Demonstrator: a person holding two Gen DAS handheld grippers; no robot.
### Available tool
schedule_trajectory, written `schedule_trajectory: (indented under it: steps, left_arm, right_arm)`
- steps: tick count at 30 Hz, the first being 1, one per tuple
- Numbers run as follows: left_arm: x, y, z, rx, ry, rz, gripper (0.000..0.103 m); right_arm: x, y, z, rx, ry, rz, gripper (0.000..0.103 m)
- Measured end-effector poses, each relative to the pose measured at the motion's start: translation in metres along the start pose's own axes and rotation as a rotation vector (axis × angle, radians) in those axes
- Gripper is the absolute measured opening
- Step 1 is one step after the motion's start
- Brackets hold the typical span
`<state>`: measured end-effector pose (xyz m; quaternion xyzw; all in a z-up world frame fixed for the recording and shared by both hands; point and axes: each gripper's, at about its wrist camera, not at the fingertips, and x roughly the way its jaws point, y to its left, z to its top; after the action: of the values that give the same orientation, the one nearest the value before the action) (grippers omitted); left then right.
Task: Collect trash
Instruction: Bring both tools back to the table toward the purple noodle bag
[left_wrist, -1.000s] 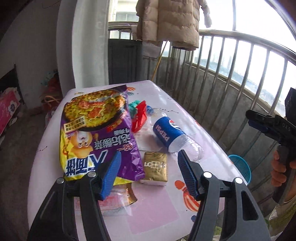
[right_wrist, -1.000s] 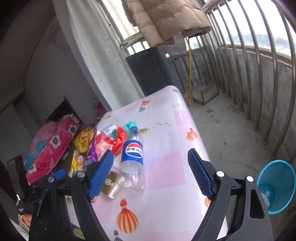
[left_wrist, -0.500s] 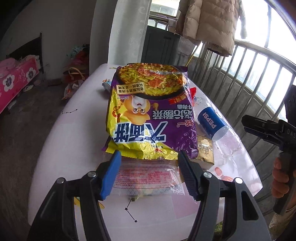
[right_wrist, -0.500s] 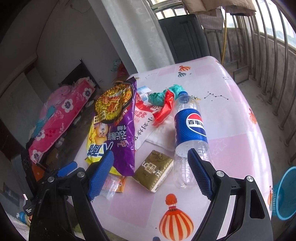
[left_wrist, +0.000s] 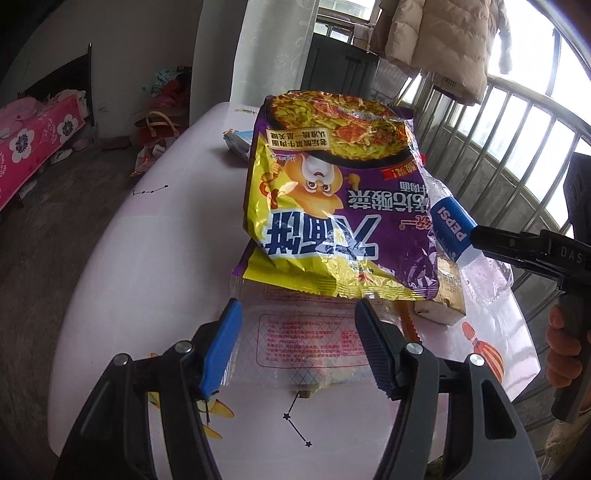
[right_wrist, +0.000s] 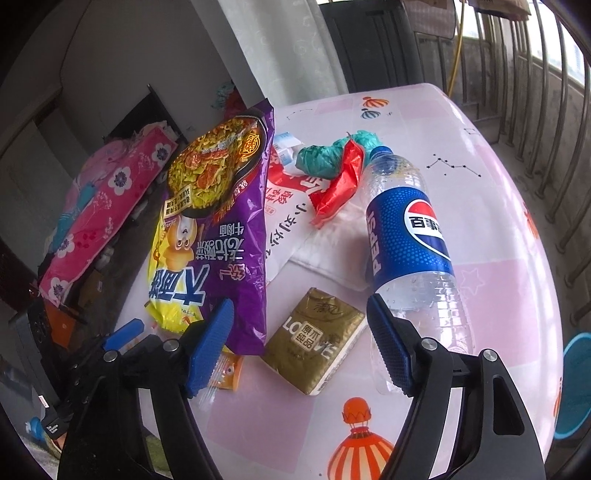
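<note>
A purple and yellow noodle bag (left_wrist: 332, 206) (right_wrist: 210, 236) lies on the pink table (left_wrist: 155, 258) (right_wrist: 495, 258). A clear wrapper with red print (left_wrist: 306, 339) lies under its near edge. My left gripper (left_wrist: 297, 347) is open, its jaws on either side of that clear wrapper. An empty Pepsi bottle (right_wrist: 406, 236) (left_wrist: 452, 227) lies on its side. A gold tissue pack (right_wrist: 317, 339) (left_wrist: 447, 291) lies beside the bottle. My right gripper (right_wrist: 299, 343) is open over the gold pack.
A white and red bag (right_wrist: 288, 206), a red wrapper (right_wrist: 340, 188) and crumpled green plastic (right_wrist: 321, 158) lie farther back. A blue bin (right_wrist: 574, 384) stands on the floor at the right, below the table edge. Metal railings (left_wrist: 517, 140) close the balcony. A pink bed (left_wrist: 33, 136) stands left.
Both grippers have moved nearer to the trash. The left one now straddles the clear wrapper. The right one has come down over the gold pack. Both stay open.
</note>
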<state>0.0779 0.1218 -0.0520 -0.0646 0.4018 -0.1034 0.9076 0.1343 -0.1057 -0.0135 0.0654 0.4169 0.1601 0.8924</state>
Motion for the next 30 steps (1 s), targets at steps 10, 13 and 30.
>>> schedule_trajectory:
  steps: [10, 13, 30]
  left_arm:
    - [0.016, 0.01, -0.006, -0.023, 0.044, 0.0, 0.061]
    - [0.019, 0.013, -0.007, -0.032, 0.055, -0.001, 0.061]
    - [0.0, 0.034, -0.013, -0.062, 0.008, -0.071, 0.061]
  right_arm:
    - [0.024, 0.008, 0.0, -0.063, 0.037, -0.082, 0.066]
    - [0.026, 0.01, 0.0, -0.075, 0.042, -0.088, 0.066]
    - [0.017, 0.02, -0.008, -0.097, 0.043, -0.14, 0.064]
